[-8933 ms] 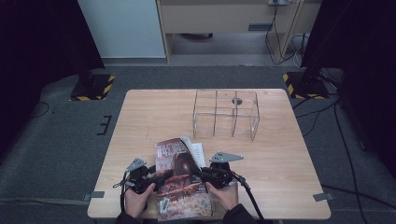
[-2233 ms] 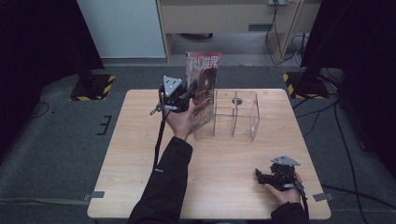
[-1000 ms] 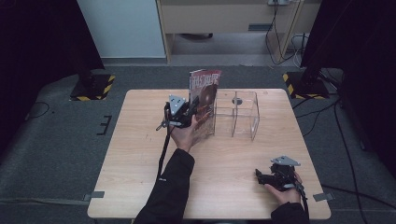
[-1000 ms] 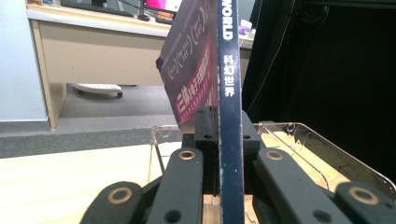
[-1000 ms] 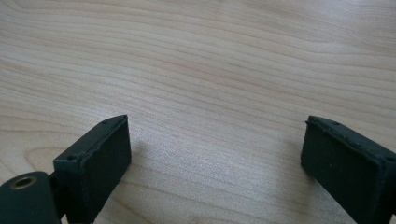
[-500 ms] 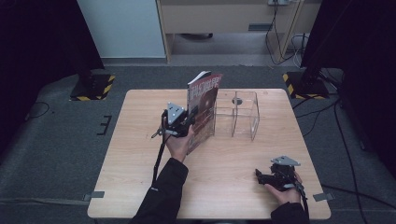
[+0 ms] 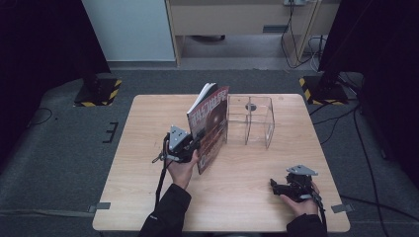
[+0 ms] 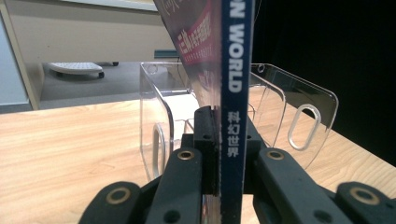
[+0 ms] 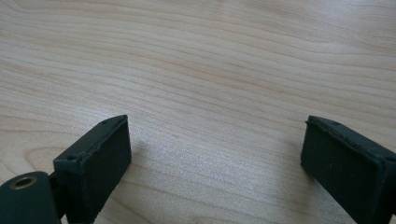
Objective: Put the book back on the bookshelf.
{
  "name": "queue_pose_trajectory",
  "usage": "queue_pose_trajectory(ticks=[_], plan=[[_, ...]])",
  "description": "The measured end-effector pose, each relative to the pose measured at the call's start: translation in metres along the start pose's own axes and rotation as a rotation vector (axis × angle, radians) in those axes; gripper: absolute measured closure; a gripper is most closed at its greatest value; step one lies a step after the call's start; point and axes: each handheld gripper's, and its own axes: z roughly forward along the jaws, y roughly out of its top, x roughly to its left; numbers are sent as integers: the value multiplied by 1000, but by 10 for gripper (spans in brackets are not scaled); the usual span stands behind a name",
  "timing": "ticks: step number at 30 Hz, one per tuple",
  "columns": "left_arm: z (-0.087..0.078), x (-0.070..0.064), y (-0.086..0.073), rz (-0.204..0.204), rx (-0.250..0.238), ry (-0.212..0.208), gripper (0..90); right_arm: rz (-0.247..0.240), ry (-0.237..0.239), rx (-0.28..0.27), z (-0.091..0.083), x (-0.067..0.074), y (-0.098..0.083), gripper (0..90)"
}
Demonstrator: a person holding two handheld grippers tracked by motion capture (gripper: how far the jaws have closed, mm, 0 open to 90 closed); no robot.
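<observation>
L tool [image 7: 193,144] grips magazine [image 7: 210,126] (prob. upright).

Bare table [image 7: 148,128] lies open left of the upright magazine [image 7: 210,126], which, with the clear box [image 7: 249,121] just behind it, blocks the middle; the near right stays open around the right gripper [image 7: 276,186].

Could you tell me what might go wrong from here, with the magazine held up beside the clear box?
1. The left gripper pinches the magazine at its spine edge alone, so the tall, tilted magazine could swivel or slip.
2. Its pages fan open at the top and may catch on the box wall.
3. The right gripper rests open far off, too distant to steady anything.
</observation>
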Motion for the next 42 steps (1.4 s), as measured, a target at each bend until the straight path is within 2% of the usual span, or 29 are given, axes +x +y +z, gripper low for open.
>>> queue_pose_trajectory(ticks=[5,9,17,27,32,35,38,42], plan=[[-7,0,-6,-5,12,-4,827,0,0,-1,0,0,0,87],[-13,1,-10,14,32,-9,825,1,0,-1,0,0,0,87],[-18,6,-13,12,37,-3,816,3,-2,-3,0,0,0,87],[-17,12,5,7,16,30,792,2,-2,-2,0,0,0,87],[-15,10,14,9,20,25,800,0,-1,-1,0,0,0,87],[-15,7,16,-8,27,12,829,0,-1,-1,0,0,0,87],[-14,3,17,2,10,18,833,0,0,0,0,0,0,87],[-11,3,20,-15,12,22,835,1,-1,-1,0,0,0,87]])
